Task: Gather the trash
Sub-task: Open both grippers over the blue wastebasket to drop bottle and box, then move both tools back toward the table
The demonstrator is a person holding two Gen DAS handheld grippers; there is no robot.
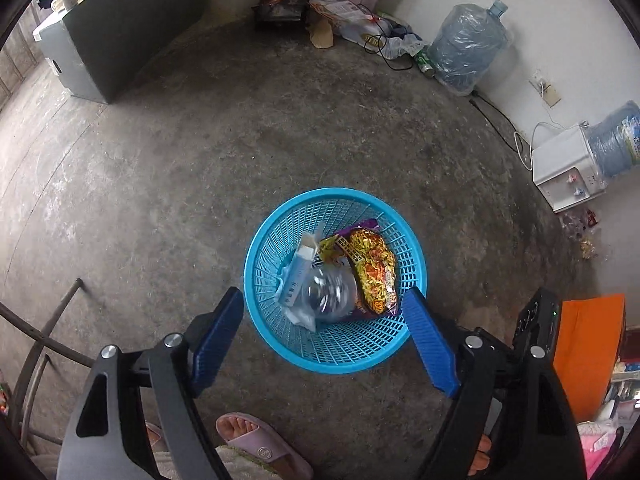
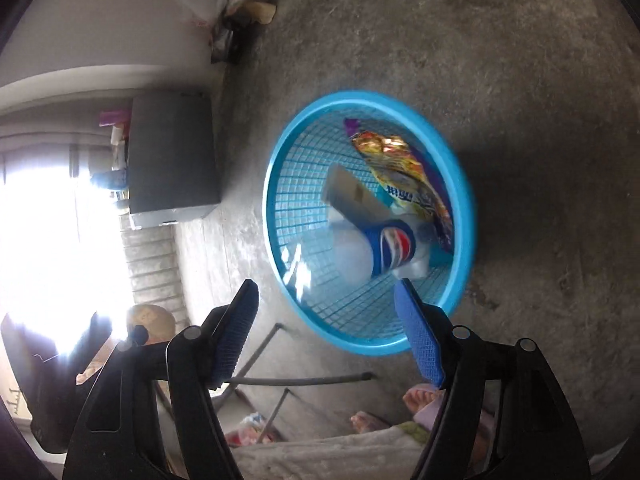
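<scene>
A: Where does the left wrist view look from?
B: From above the concrete floor [image 1: 280, 128], facing steeply down between its own blue fingers [image 1: 218, 336]. The blue basket [image 1: 340, 354] sits near, just beyond them, walls far behind.
A: And the right wrist view?
B: Also aimed down, but rolled sideways, so the wall runs along its left. It is closer to the basket [image 2: 372, 342].
A: What do they share?
B: The basket, the floor and the grey cabinet [image 1: 132, 32] [image 2: 172, 152].
</scene>
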